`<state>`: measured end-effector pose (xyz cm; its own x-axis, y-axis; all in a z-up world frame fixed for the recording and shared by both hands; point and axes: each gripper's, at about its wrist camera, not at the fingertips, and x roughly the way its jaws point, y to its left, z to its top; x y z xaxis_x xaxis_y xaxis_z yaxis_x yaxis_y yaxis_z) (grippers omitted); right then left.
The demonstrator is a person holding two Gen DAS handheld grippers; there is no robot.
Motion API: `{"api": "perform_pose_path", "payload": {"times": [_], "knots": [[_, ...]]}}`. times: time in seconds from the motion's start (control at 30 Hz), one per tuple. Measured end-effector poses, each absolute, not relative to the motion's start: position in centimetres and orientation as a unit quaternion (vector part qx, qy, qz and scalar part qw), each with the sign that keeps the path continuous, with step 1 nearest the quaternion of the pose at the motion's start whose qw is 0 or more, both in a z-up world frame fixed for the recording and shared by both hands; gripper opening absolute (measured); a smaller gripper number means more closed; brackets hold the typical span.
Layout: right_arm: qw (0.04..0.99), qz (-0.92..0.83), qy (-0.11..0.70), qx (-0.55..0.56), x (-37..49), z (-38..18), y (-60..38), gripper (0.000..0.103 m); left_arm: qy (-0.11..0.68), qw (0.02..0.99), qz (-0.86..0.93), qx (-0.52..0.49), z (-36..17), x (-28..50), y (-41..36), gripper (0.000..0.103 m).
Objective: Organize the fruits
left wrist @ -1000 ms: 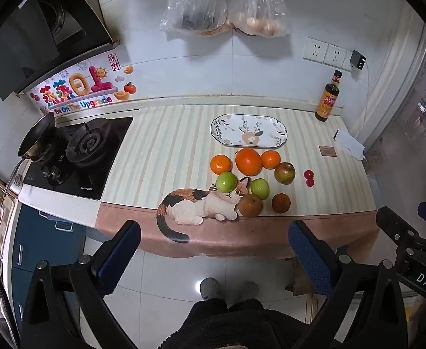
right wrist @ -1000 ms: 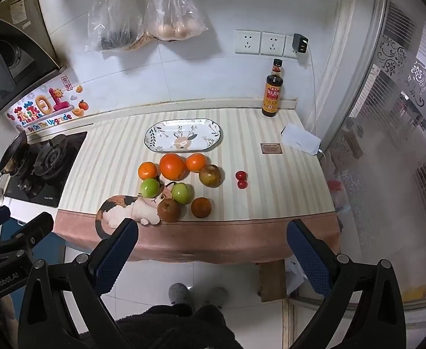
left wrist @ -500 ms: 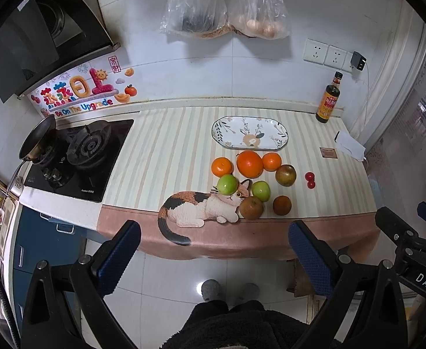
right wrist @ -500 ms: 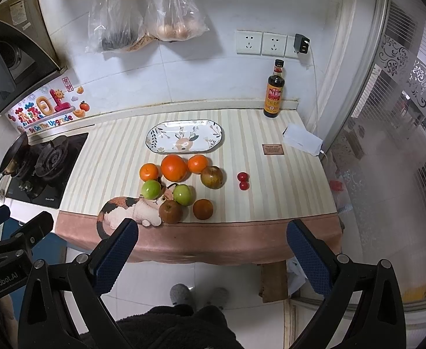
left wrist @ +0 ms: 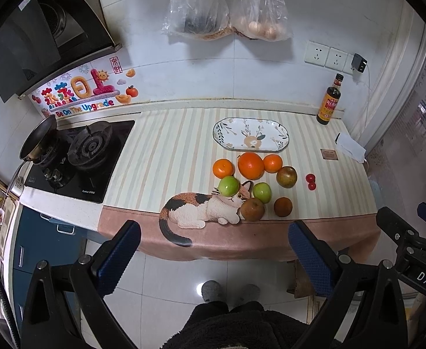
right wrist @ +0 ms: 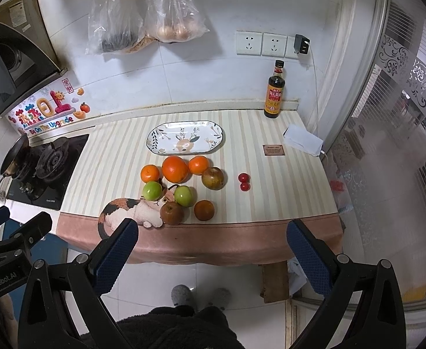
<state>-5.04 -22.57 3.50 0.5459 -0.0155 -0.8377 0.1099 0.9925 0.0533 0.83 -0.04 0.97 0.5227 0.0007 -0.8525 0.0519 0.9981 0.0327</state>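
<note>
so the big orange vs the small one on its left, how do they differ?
The big orange is clearly larger than the small orange. The big orange sits closer to the oval plate, nearly at its rim; the small orange lies further forward, next to a green apple. The big orange looks deeper reddish-orange, the small one a little yellower. Both are round, loose on the striped cloth, untouched.

Bare striped cloth (right wrist: 114, 163) left of centre frame, open from the front edge. Fruit cluster (right wrist: 181, 186) packed tight mid-frame, blocking straight approach to oval plate (right wrist: 154, 141). Sauce bottle (right wrist: 274, 94) upper right.
</note>
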Motion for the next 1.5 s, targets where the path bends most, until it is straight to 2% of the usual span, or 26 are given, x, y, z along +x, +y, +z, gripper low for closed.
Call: {"api": "perform_pose_path", "payload": {"times": [1.5], "knots": [[0.880,-0.028,0.470,0.056,-5.4,4.6,-22.3,0.103,0.482,0.876,-0.013,0.025,2.0,0.5,0.7,0.103]]}}
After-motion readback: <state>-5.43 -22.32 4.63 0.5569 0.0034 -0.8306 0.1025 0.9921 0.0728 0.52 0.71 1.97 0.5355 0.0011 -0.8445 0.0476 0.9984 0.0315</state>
